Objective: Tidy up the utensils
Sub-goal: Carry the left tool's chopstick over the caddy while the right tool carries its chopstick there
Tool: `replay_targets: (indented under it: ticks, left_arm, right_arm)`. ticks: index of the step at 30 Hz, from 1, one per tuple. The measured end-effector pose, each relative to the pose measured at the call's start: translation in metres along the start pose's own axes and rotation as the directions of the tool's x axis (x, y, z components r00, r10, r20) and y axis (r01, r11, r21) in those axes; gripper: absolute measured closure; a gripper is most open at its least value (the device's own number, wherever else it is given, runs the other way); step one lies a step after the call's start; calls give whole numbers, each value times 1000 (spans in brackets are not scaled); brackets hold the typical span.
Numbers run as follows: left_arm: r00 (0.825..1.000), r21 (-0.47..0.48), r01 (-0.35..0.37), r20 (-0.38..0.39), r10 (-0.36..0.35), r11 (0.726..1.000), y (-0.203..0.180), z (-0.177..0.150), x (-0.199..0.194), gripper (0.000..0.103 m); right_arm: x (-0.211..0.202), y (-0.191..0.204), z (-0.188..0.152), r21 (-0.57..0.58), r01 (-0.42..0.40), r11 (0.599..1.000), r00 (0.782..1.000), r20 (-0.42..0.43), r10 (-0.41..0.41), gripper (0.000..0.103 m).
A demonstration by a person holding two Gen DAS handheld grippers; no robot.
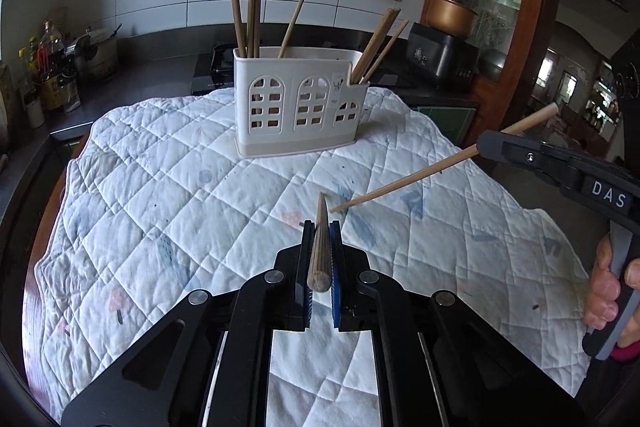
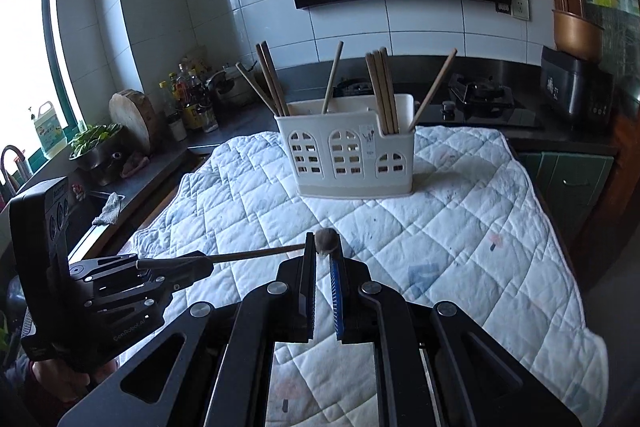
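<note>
Chopstick point(image 1: 320, 247) per gripper point(image 1: 321, 227) (both clamped) — aloft

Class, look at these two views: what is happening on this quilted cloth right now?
A person is sorting chopsticks with a handheld gripper in each hand. The left gripper is shut on one chopstick, and the right gripper is shut on another chopstick. Both are held above the quilted cloth, short of the white utensil holder, which already has several chopsticks standing in its compartments. Neither held chopstick is in the holder yet.

White tiled wall point(image 2: 348, 23), bright window point(image 2: 20, 39).
</note>
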State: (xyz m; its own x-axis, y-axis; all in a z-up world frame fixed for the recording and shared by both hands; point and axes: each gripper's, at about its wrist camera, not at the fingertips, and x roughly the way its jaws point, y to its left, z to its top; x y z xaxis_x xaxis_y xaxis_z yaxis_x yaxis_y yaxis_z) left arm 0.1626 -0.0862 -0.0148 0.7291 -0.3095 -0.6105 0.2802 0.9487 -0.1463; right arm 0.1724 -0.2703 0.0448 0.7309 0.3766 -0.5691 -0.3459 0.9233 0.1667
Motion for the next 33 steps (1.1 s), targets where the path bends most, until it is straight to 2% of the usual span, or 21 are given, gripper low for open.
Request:
replay_targets:
  ticks: [5,9,17,23,29,33]
  left_arm:
    - [999,32,32,8,-33,999,4,29,-3,98]
    - [1000,84,23,12,-24,996,2,54,0,98]
    - [999,110,20,35,-24,994,7,107,2,98]
    - [991,117,15,132,-31,993,5,156,-13,98]
    - [965,146,-46,264,7,988,-3,212,-22,98]
    - [949,133,-76,313,31,988,-3,236,-14,98]
  right_arm:
    - [0,1,41,-70,24,997,1000,-5,-24,96]
    - [2,-8,78,-96,52,994,998,-22,-54,96]
    - [0,-28,142,-131,161,978,986,-13,-164,96]
    - [10,-40,170,-145,210,967,977,-8,-214,96]
    - [30,-43,186,-149,207,967,977,-15,-212,96]
    - [43,-46,189,-158,203,966,977,-29,-210,96]
